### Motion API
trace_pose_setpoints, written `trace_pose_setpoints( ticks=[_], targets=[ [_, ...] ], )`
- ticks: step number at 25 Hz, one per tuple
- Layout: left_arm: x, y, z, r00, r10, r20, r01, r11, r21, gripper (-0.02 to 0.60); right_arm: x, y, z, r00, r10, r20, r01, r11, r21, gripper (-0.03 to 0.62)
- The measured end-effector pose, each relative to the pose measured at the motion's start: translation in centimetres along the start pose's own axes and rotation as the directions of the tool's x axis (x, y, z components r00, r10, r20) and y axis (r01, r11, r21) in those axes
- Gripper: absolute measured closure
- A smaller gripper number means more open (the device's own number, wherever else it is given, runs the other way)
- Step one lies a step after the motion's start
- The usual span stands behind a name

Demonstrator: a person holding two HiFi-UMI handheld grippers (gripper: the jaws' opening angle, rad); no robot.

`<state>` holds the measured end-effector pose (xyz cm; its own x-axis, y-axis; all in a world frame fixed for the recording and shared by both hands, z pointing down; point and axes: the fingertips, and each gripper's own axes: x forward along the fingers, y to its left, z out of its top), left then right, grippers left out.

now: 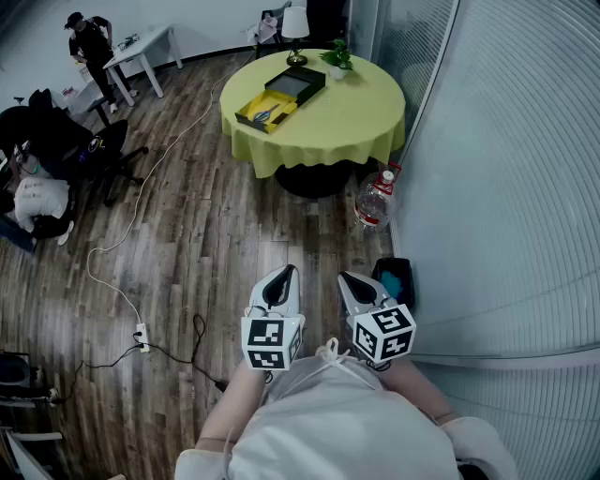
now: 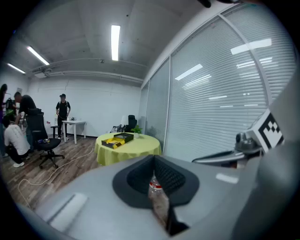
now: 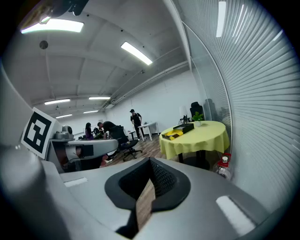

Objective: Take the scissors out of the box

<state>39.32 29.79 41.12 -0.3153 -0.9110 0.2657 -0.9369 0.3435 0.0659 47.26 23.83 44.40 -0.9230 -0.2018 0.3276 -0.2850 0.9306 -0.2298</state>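
Far ahead stands a round table (image 1: 347, 122) under a yellow-green cloth. On it lies an open box (image 1: 265, 110) with a yellow lining, and its black lid (image 1: 295, 85) lies just behind. A small bluish shape inside looks like the scissors (image 1: 262, 115), too small to make out well. My left gripper (image 1: 279, 279) and right gripper (image 1: 359, 284) hang side by side close to my body, several steps from the table, both shut and empty. The box (image 2: 117, 140) also shows in the left gripper view beyond my left gripper (image 2: 153, 176). The right gripper view has the box (image 3: 178, 132) beyond my right gripper (image 3: 151, 180).
A water bottle (image 1: 375, 199) stands on the wooden floor by the table's foot, and a small black bin (image 1: 394, 279) sits against the blind-covered glass wall on the right. A lamp (image 1: 295, 26) and a plant (image 1: 337, 58) are on the table. A cable and power strip (image 1: 142, 334), office chairs and people are at left.
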Motion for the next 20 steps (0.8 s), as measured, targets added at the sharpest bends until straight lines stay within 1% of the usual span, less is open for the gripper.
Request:
trace_pose_setpoints(
  ticks=[10,15,20],
  targets=[
    [2.6,-0.2,-0.6,1.0,0.005,-0.016,-0.005,1.0,-0.011,0.577,1.2,-2.4,-0.4,1.0,0.0,-0.029,0.001,1.0,0.003,0.595],
    [3.8,0.0,-1.0,0.999,0.015,-0.039,-0.016,0.999,-0.03,0.577,2.0,-3.8,-0.8,0.999,-0.007,-0.044,0.009,0.999,0.047,0.595],
    [5.0,1.3,-2.1,0.997,0.038,-0.071,-0.042,0.998,-0.057,0.577,3.7,-4.5,-2.4,0.996,0.01,-0.091,-0.003,0.997,0.077,0.595]
  ],
)
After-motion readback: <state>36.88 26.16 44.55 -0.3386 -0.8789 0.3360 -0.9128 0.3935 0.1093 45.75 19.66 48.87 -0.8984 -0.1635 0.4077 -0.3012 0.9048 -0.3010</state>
